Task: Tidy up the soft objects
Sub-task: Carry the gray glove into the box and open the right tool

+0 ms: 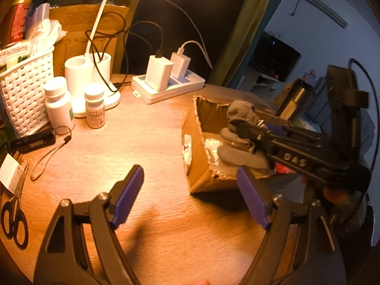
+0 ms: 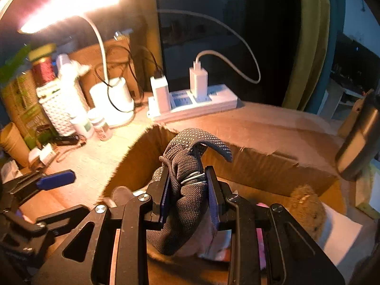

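Your right gripper (image 2: 187,190), clamped on the dotted glove (image 2: 187,166), sits directly above the open cardboard box (image 2: 261,166); the left gripper (image 1: 190,197) stands apart, empty, over the bench (image 1: 142,142).

Right gripper (image 2: 188,192) at frame center had its jaws clamped on a dark dotted glove (image 2: 187,178), held over an open cardboard box (image 2: 261,161). Left gripper (image 2: 55,179) at left edge, only one blue pad clear. White power strip (image 2: 213,102) and lit lamp (image 2: 71,2) in upper half on the surface (image 2: 95,152).
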`<action>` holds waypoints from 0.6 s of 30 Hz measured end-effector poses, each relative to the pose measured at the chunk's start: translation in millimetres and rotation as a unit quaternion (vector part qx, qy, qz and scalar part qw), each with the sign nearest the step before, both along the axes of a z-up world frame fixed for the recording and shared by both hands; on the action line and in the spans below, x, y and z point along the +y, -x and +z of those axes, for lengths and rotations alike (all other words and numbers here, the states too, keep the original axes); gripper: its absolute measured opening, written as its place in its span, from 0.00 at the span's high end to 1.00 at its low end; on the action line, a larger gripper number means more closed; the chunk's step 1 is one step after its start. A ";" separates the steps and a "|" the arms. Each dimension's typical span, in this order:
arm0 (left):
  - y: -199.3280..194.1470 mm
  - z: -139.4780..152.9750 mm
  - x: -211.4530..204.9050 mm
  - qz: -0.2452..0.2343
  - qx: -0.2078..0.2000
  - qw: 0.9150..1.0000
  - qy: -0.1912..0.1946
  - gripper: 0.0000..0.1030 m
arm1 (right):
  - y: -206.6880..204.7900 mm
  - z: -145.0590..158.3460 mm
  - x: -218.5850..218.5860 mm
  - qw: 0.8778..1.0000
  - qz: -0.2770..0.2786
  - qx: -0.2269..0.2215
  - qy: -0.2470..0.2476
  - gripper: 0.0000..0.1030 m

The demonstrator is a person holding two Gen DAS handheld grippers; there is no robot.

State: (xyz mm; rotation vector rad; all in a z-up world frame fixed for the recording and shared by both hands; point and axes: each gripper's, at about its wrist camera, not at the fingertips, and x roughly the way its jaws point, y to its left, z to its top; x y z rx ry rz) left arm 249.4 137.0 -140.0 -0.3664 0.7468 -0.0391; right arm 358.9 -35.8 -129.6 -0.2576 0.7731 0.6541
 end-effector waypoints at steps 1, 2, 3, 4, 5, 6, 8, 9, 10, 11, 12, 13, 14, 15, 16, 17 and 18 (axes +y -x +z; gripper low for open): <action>-0.5 -1.2 0.4 0.001 0.001 1.000 0.001 0.21 | -2.6 -4.7 2.0 1.000 -0.002 0.004 0.006 0.71; -1.5 -2.4 1.5 0.002 0.003 1.000 0.001 0.21 | -4.7 -8.5 3.5 1.000 -0.005 0.007 0.011 0.71; -1.7 -2.7 1.8 0.003 0.004 1.000 0.001 0.21 | -5.8 -11.1 4.4 1.000 -0.006 0.008 0.014 0.71; -1.9 -2.9 1.9 0.003 0.005 1.000 0.001 0.21 | -6.8 -13.8 5.4 1.000 -0.011 0.008 0.019 0.70; -1.8 -2.4 1.6 0.003 0.005 1.000 0.001 0.21 | -8.2 -15.9 5.8 1.000 -0.015 0.008 0.025 0.67; -1.5 -1.7 1.2 0.002 0.004 1.000 0.000 0.21 | -8.9 -16.7 5.7 0.999 -0.020 0.008 0.029 0.66; -0.3 1.0 0.0 0.001 0.001 1.000 -0.001 0.21 | -9.4 -14.6 3.4 0.999 -0.028 0.004 0.031 0.57; 0.9 2.8 -1.2 0.000 -0.001 1.000 -0.002 0.21 | -8.8 -11.6 0.7 0.999 -0.031 0.002 0.027 0.55; 2.2 4.8 -2.5 -0.001 -0.004 1.000 -0.004 0.21 | -7.9 -7.5 -2.8 0.999 -0.034 -0.001 0.018 0.49; 3.6 6.8 -3.9 -0.002 -0.006 1.000 -0.006 0.21 | -7.6 -4.4 -5.0 0.999 -0.036 -0.001 0.013 0.45; 4.8 8.9 -4.9 -0.003 -0.008 1.000 -0.007 0.21 | -6.0 0.6 -9.3 0.999 -0.039 -0.004 0.003 0.43; 6.3 11.8 -6.6 -0.004 -0.012 1.000 -0.009 0.21 | -4.6 4.1 -12.1 0.999 -0.042 -0.007 0.000 0.42; 7.2 13.7 -7.9 -0.004 -0.014 1.000 -0.010 0.21 | -3.2 6.8 -13.9 0.999 -0.044 -0.010 -0.001 0.42; 8.8 17.0 -10.2 -0.006 -0.019 1.000 -0.014 0.21 | 0.3 11.3 -17.5 0.999 -0.047 -0.016 -0.003 0.42; 10.3 19.9 -12.2 -0.007 -0.022 1.000 -0.016 0.21 | 2.7 13.9 -19.4 0.999 -0.047 -0.018 -0.004 0.41; 11.7 22.5 -14.2 -0.008 -0.026 0.999 -0.017 0.21 | 6.5 17.2 -22.9 0.999 -0.048 -0.021 -0.004 0.41; 14.0 26.1 -17.2 -0.009 -0.031 0.999 -0.018 0.21 | 9.2 19.9 -25.9 0.999 -0.049 -0.024 -0.004 0.41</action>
